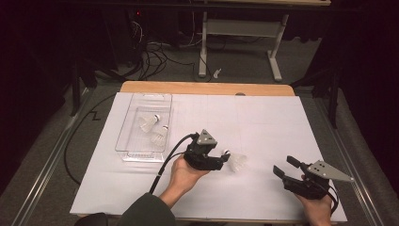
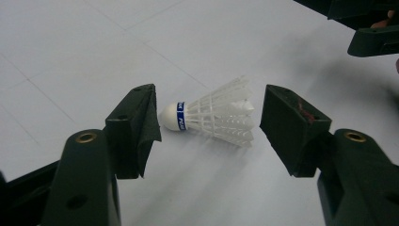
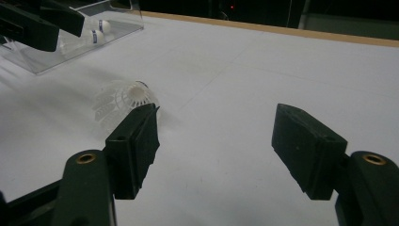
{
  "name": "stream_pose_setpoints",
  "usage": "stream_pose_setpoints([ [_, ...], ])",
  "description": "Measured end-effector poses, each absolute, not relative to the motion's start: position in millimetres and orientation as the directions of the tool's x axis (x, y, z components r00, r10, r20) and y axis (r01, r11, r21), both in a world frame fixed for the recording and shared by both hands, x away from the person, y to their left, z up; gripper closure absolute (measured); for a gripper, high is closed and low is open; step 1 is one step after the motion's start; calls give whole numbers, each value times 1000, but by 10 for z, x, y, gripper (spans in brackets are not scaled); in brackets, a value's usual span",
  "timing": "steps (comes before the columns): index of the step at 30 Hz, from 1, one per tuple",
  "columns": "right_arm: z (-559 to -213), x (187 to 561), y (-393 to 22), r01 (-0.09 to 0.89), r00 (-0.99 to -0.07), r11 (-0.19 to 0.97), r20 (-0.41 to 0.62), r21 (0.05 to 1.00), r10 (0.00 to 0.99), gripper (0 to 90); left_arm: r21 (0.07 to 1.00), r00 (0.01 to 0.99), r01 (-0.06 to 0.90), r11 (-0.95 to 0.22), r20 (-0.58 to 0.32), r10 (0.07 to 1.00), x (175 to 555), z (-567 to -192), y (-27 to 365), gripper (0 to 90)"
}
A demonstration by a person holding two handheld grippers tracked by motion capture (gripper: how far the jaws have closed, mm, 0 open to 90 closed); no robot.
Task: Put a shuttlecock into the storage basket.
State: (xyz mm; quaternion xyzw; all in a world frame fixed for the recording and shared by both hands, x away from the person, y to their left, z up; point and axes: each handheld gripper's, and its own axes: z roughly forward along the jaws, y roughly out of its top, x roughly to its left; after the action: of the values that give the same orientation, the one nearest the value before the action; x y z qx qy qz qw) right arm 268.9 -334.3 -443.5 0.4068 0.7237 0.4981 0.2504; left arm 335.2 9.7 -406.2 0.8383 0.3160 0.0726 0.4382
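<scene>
The shuttlecock (image 2: 211,117) lies on its side on the white table cover (image 1: 263,122), near the middle. The left gripper (image 2: 209,127) is right at it, with its jaws wide apart, one on each side, not touching it. The right gripper (image 1: 286,168) sits off to the side, jaws apart and holding nothing. Two more shuttlecocks (image 1: 154,130) lie in the clear tray (image 1: 141,101).

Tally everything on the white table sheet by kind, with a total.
White plastic shuttlecocks: 3, two in the tray and one lying loose on the sheet
Clear plastic tray: 1
Black hand-held tools: 2, left and right, both open
Total: 6
</scene>
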Motion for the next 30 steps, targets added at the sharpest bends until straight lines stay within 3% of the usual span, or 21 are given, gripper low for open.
stream_pose_setpoints([
  [30, -4437, 2693, -3337, 340, -545, 176, 41, 924, 838, 328, 674, 797, 527, -518, -178, 578, 3441, -4042, -172, 370],
])
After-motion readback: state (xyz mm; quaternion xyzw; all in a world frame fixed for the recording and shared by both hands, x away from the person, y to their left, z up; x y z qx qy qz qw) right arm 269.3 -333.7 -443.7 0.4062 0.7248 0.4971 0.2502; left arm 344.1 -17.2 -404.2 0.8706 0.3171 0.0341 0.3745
